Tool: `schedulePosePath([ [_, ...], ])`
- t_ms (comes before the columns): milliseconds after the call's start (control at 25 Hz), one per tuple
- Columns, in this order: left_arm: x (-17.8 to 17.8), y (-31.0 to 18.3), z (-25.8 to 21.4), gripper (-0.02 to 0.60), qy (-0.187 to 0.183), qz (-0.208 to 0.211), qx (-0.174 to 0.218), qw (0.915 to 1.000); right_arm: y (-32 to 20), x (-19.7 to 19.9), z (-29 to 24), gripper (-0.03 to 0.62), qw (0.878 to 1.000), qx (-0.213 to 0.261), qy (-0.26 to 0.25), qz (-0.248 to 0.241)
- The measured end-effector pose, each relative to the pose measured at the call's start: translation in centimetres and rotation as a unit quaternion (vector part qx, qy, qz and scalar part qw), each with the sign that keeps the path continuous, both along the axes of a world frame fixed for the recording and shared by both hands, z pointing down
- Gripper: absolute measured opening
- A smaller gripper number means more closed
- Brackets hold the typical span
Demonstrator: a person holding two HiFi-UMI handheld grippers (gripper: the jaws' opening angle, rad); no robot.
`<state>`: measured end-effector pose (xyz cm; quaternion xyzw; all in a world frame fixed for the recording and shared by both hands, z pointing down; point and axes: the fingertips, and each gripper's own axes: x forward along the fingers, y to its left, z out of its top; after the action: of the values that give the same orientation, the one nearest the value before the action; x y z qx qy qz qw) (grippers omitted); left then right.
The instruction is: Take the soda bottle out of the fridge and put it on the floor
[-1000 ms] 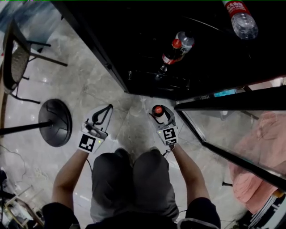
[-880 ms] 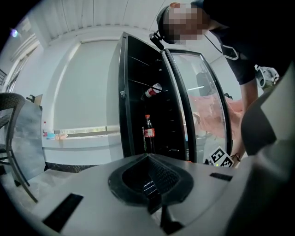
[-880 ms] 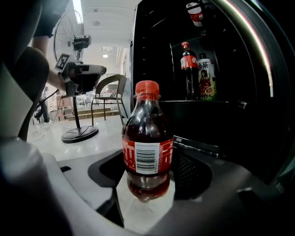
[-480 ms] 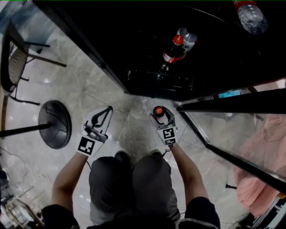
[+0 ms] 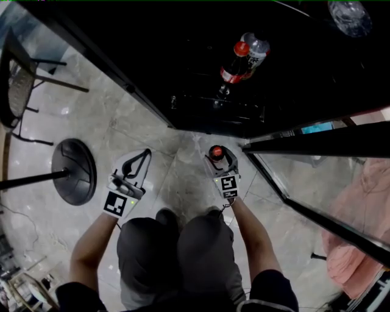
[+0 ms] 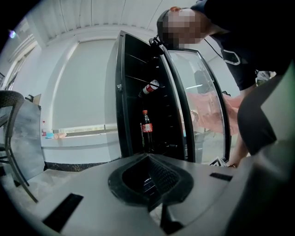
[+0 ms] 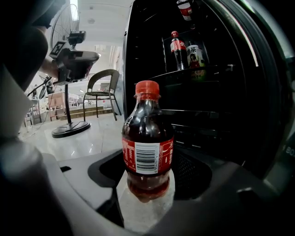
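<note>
A small soda bottle (image 5: 216,151) with a red cap and red label (image 7: 147,156) stands upright between the jaws of my right gripper (image 5: 217,158), which is shut on it (image 7: 147,177). Its base hangs close over the marble floor (image 5: 177,177), just in front of the open black fridge (image 5: 292,91). My left gripper (image 5: 144,156) is held out to the left over the floor. Its jaws meet at the tips (image 6: 148,159), shut with nothing between them.
Inside the fridge stand another cola bottle (image 5: 234,64) (image 6: 146,129) and a pale bottle (image 5: 256,47); a third bottle (image 5: 350,14) lies higher up. The glass door (image 5: 317,189) hangs open to the right. A fan's round base (image 5: 73,170) and a chair (image 5: 18,85) are on the left.
My right gripper has sunk toward the floor with the bottle still in it. The left gripper has dropped a little too.
</note>
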<state>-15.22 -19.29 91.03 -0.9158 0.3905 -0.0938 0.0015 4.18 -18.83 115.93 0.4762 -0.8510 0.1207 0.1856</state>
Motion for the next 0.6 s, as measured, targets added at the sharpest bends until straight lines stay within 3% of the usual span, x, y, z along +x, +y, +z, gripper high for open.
schedulePosePath([
  [600, 0.7, -0.6, 0.3, 0.023, -0.007, 0.008, 0.011, 0.9999, 1.6, 0.5, 3.4, 0.316, 1.000, 0.008, 0.002, 0.016],
])
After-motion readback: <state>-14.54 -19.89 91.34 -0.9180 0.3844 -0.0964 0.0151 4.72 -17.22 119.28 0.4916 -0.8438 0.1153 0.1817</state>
